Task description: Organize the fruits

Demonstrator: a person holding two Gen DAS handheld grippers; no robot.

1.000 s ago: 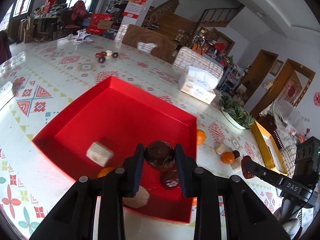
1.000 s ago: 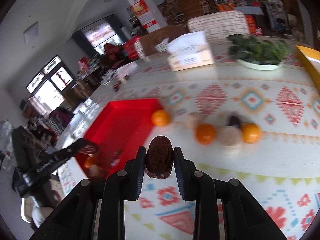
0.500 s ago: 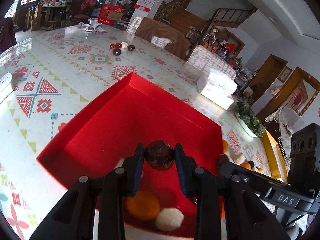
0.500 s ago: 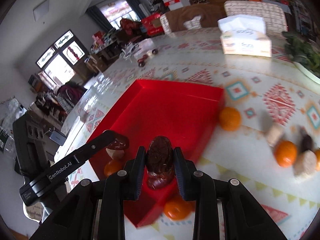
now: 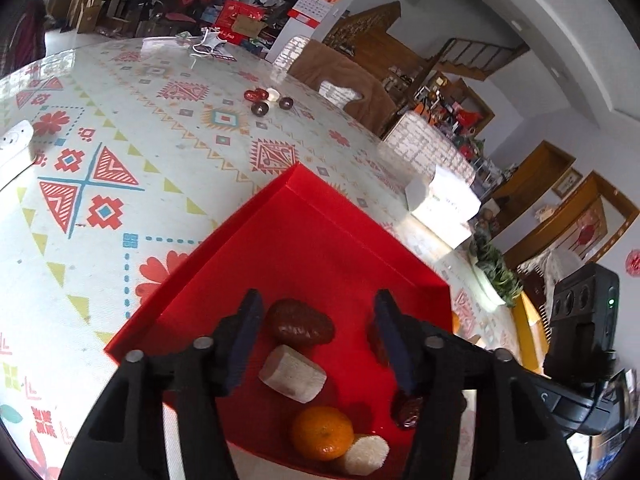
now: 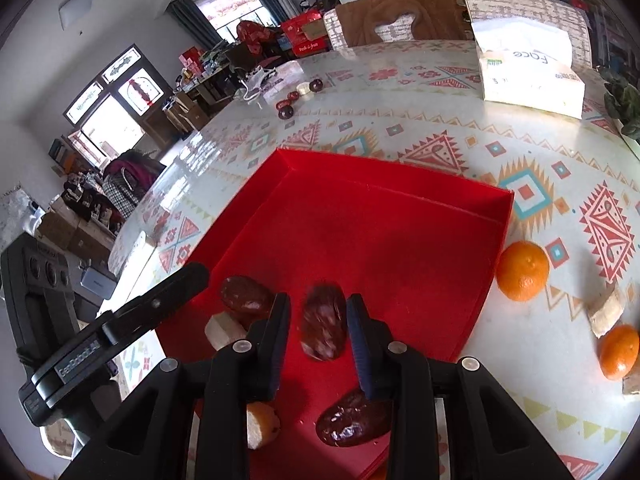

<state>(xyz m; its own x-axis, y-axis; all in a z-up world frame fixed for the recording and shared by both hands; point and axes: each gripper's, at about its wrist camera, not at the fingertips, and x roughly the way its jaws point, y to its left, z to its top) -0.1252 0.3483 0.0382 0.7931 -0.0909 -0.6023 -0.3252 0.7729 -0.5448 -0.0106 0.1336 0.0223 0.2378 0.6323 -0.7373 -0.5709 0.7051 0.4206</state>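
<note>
Dates released into the red tray (image 6: 400, 208)

Both claws are opening, left claw (image 5: 316, 344) and right claw (image 6: 318, 330) over freed dates; a straight lift clear is advised.

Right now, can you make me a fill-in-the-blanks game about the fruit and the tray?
1. The tray that holds the fruit is coloured ___.
2. In the left wrist view, exactly ___ orange lies in the tray.
3. In the right wrist view, the two oranges at the right lie ___ the tray.
4. The white box beyond the tray holds ___.

Missing words: red; one; outside; tissues.
</note>
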